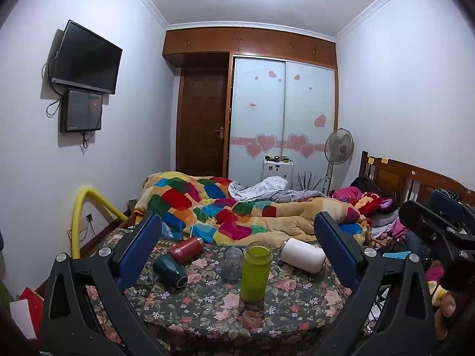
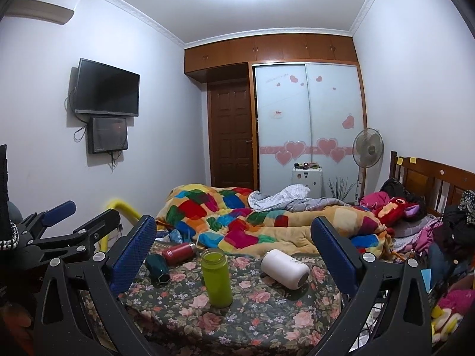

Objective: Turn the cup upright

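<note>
Left wrist view: your left gripper (image 1: 237, 255) and right gripper (image 2: 234, 255) gaped empty; white cylindrical plastic cup (image 1: 302, 255) lay sideways at two o'clock of upright green plastic bottle (image 1: 255, 273).

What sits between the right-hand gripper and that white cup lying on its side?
Nothing visible. The white cup lies on the floral bedspread just ahead of the open right gripper. The upright green bottle stands off to the cup's left, apart from it.
</note>
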Demonstrator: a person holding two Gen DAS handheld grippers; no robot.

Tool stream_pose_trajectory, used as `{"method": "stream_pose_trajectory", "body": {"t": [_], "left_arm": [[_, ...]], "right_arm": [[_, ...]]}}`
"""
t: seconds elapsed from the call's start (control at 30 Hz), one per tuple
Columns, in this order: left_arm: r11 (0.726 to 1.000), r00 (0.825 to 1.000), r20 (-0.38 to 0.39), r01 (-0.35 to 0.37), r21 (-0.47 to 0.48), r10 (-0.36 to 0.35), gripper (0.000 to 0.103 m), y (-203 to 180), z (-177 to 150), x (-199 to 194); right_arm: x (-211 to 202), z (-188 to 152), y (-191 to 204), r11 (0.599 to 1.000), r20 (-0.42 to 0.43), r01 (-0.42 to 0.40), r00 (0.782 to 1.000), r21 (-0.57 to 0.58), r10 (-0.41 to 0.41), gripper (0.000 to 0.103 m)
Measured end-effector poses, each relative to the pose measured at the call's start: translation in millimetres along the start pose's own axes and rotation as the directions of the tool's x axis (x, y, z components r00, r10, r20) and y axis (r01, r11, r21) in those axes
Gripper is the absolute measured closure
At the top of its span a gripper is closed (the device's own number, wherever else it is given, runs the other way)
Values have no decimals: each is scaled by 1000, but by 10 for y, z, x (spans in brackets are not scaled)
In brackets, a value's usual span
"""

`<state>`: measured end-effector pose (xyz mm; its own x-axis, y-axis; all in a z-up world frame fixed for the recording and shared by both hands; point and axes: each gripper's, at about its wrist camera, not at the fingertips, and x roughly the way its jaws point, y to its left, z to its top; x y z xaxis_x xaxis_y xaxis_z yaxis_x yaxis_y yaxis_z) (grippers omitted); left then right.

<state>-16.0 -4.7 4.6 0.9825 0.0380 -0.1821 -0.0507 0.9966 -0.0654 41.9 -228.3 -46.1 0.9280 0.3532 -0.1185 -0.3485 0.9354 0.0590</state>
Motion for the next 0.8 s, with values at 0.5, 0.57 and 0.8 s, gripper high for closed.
{"method": "stream_pose_trajectory", "body": {"t": [0.5,0.57,0.8], "left_arm": [[1000,1000,-4,2,1,-2,0,-2,-23,15],[1000,1000,-4,1,1,-1,0,-3,-23,15],[1000,1000,-8,-1,5,1,0,6,-57,36]], "right_arm": [[-8,-6,-20,1000,-15,-9,1000,8,9,0],[-12,-10,-21,1000,-18,-13,1000,10,13,0],[-18,-11,-18,1000,-19,-17,1000,15,17,0]]}}
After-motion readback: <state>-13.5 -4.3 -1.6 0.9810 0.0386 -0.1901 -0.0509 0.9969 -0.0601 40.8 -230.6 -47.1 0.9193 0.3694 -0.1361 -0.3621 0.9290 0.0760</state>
